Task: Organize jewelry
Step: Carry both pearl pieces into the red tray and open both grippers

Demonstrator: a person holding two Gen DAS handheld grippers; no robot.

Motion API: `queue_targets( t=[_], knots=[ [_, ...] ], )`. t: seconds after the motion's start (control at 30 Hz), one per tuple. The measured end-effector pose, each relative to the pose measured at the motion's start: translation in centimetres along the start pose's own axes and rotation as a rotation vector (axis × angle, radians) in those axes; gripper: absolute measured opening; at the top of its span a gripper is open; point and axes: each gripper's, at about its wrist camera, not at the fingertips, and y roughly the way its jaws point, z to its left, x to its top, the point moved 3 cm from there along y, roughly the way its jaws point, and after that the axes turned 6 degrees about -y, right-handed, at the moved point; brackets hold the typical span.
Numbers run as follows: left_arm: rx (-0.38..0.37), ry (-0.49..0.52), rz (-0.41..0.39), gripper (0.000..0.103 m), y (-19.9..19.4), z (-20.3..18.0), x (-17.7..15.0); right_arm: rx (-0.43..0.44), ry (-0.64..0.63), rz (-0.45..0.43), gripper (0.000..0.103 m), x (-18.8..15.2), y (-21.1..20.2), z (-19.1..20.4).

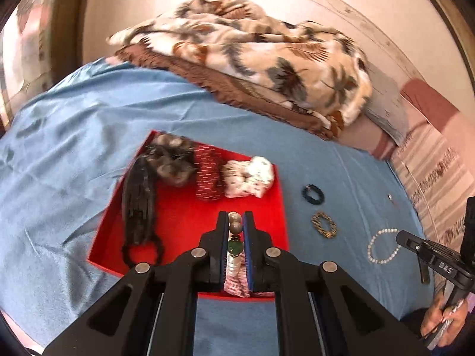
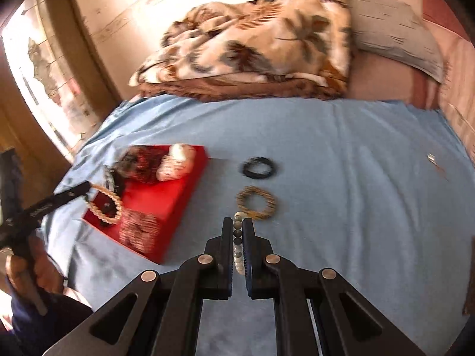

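L gripper (image 1: 236, 222) is clamped narrow on a bead necklace (image 1: 234, 227) w/ big grey beads, over the near edge of the red tray (image 1: 190, 216), which lies on the blue sheet (image 1: 74, 136) toward the bed's left edge. In the tray, left to right: black tassel piece (image 1: 138, 198), grey scrunchie (image 1: 173, 160), red patterned scrunchie (image 1: 207, 175), white scrunchie (image 1: 249, 176). On the sheet just right of the tray: black ring (image 2: 259, 167) farther back, gold-brown bracelet (image 2: 256, 202) nearer. R gripper (image 2: 237, 231) is pinched tight on a white pearl bracelet (image 2: 239, 255), just near the gold-brown one. Folded leaf-print blanket (image 2: 252, 44) sits at the bed's far edge.
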Motion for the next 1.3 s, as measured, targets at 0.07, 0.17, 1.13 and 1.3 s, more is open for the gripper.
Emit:
queue_targets(
  t=[0.07,0.17,1.13,1.3],
  knots=[
    [0.005,-0.031,0.009,0.009,0.7,1.3,0.8,0.044,-0.021,0.002,0.007,1.3,1.0,2.0],
    [0.011,-0.058,0.024,0.009,1.9,2.3,2.1,0.098,-0.040,0.018,0.007,2.6,2.8,4.4],
    [0.114,-0.171,0.042,0.011,4.8,7.2,3.9,0.054,-0.144,0.252,0.007,4.6,20.3,13.1],
    [0.152,-0.168,-0.031,0.021,3.3,7.3,4.2,0.073,-0.144,0.287,0.007,4.2,21.6,14.3]
  ],
)
